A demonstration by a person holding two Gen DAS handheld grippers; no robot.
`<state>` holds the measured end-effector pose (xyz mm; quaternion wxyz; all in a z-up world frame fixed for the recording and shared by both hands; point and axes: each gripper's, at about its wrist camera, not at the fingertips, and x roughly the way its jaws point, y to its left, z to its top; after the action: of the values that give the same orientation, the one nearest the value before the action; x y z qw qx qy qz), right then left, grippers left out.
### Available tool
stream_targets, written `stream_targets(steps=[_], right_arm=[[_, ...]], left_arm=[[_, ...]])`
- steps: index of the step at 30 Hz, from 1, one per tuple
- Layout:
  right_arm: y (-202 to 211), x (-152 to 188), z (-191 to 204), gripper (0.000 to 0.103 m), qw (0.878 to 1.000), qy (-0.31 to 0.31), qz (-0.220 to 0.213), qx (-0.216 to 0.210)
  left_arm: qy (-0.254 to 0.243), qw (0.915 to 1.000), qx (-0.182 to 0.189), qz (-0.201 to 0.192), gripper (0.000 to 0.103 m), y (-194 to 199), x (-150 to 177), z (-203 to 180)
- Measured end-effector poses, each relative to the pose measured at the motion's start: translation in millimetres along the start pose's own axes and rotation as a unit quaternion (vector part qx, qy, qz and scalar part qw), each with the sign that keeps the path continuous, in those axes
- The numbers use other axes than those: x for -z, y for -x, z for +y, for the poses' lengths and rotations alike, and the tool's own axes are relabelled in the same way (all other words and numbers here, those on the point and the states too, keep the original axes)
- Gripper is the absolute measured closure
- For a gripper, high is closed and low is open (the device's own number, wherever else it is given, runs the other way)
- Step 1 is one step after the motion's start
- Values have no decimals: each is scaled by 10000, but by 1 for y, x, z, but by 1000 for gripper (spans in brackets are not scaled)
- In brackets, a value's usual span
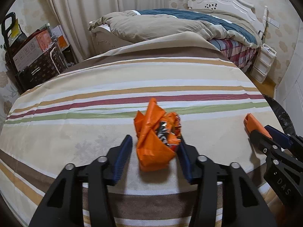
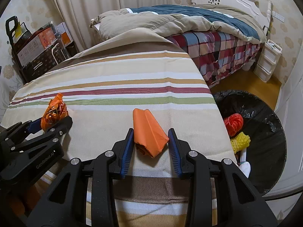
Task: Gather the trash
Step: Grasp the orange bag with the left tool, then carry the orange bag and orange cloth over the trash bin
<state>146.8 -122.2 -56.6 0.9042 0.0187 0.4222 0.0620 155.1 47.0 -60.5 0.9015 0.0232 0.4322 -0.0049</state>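
My left gripper [image 1: 154, 147] pinched crumpled orange wrapper [image 1: 157, 136] | my right gripper [image 2: 150, 139] clamped folded orange paper [image 2: 148, 132] | both on striped cloth [image 2: 113, 87].

A woven cloth with a fine, matt weave is covering the surface [image 1: 94, 102], while the crumpled orange wrapper [image 1: 157, 138] is showing thin, slightly glossy plastic film with a shinier printed foil inside. The folded orange piece [image 2: 149, 132] is looking like matt, smooth paper with sharp creases. The left tongs [image 1: 154, 157] and right tongs [image 2: 150, 147] are showing matt black plastic arms, polished metal pins and ribbed blue pads, and the black bin liner [image 2: 265, 113] is gleaming like thin crinkled plastic.
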Motion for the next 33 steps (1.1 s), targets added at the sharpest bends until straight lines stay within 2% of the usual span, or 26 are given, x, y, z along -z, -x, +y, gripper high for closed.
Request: stream_targets(steps=[1, 5, 13, 24, 33], right_arm=[[0, 0, 0, 68, 10000, 4, 0, 4], [0, -1, 1, 68, 10000, 10, -1, 7], [4, 0, 3, 68, 9999, -23, -93, -75], [25, 19, 3, 68, 9996, -55, -246, -152], [53, 30, -8, 69, 9986, -157, -489, -134]], left_arm=[[-2, 10000, -8, -5, 64, 0, -1, 0], [20, 10000, 45, -20, 66, 1, -1, 0], [-10, 9999, 37, -150, 66, 11, 4, -2], [-70, 9994, 95, -314, 66, 30, 18, -11], [-145, 9975, 242, -642, 66, 56, 26, -30]])
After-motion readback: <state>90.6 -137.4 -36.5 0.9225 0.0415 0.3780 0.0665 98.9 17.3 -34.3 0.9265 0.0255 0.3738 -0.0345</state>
